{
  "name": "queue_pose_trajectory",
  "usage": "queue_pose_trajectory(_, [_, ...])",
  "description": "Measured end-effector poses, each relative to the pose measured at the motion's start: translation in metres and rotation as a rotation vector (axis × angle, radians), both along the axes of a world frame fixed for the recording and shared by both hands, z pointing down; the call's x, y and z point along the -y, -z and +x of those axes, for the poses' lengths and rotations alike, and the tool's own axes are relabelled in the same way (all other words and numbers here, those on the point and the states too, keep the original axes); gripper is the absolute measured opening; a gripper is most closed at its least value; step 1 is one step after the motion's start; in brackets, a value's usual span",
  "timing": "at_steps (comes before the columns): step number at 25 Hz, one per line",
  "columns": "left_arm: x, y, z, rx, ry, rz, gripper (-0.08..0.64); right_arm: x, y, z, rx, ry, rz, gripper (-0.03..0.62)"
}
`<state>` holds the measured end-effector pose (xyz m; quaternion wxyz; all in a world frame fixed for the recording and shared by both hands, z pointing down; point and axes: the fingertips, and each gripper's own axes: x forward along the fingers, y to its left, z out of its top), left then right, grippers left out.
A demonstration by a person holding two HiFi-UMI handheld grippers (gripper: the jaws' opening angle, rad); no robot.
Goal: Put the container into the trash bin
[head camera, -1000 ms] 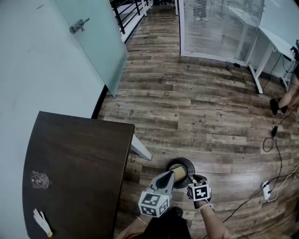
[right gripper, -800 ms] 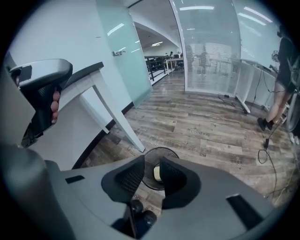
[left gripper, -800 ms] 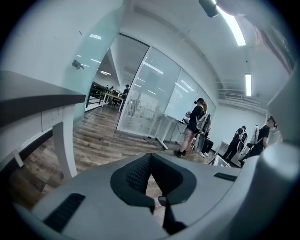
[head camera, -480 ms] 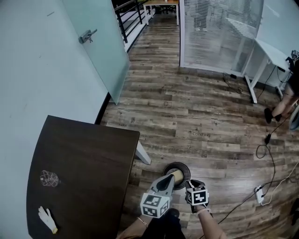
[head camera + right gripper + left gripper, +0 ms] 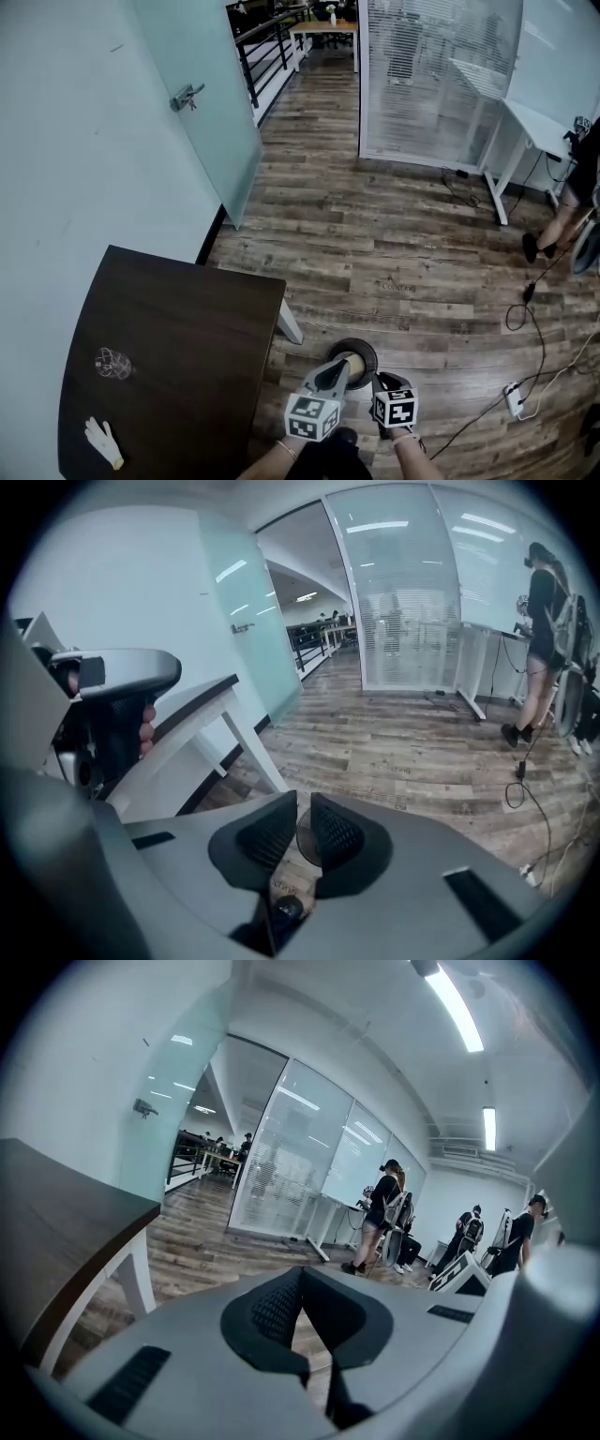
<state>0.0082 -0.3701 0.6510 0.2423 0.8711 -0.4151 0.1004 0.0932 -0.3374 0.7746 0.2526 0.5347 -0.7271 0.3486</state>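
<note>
The black round trash bin stands on the wood floor by the table's corner. A tan container lies inside it. My left gripper hangs over the bin's near edge. In the left gripper view its jaws are shut at the tips with nothing between them. My right gripper hovers just right of the bin. Its jaws are closing, with a narrow gap left and nothing in it. The bin's rim shows through that gap far below.
A dark brown table at the left carries a glass and a white glove. A frosted glass door stands behind it. At the right are a white desk, a person, floor cables and a power strip.
Both grippers have lifted up and away from the bin, which now looks smaller and lower. The container stays in the bin. The view has tilted up toward the room.
</note>
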Motion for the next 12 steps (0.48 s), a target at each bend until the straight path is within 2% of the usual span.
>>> queue_pose_trajectory(12, [-0.028,0.058,-0.003,0.025,-0.03,0.031,0.018,-0.025,0.094,0.004,0.062,-0.089,0.135,0.035])
